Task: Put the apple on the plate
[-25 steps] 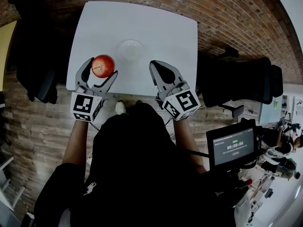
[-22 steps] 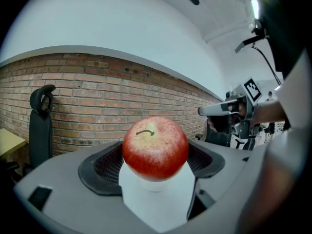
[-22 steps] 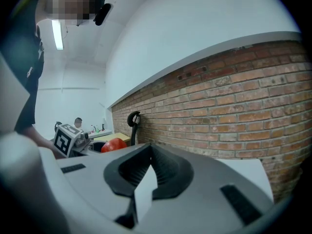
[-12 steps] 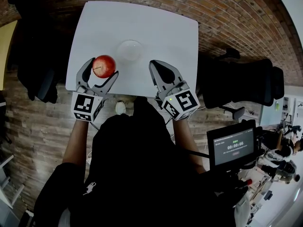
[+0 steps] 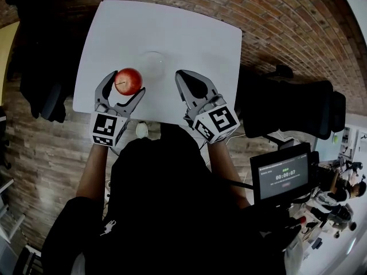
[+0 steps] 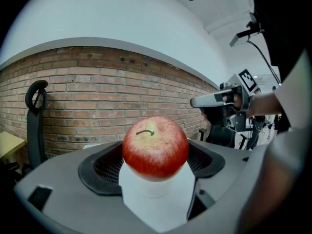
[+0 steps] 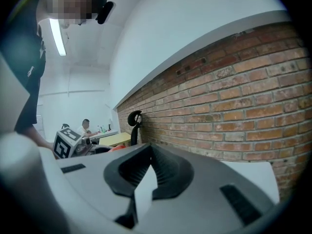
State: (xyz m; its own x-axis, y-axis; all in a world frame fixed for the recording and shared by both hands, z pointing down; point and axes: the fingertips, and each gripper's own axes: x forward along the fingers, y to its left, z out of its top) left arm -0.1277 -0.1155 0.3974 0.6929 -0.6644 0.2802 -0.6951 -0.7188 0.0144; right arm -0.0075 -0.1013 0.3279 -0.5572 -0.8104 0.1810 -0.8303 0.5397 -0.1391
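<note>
White rectangular counter point(image 5: 189, 33) on brick floor point(image 5: 287, 27) carries a clear round glass plate point(image 5: 153, 62). Just beside it, the left claw point(image 5: 125, 85) clamps a round red apple point(image 5: 128, 80). The right claw point(image 5: 182, 78) is closed and empty.

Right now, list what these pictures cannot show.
The plate: only a faint outline on the white table in the head view; absent from both gripper views.
Where the left gripper fingers touch the apple: covered by the apple in the left gripper view.
Whether the apple is lifted off the table: no view tells.
</note>
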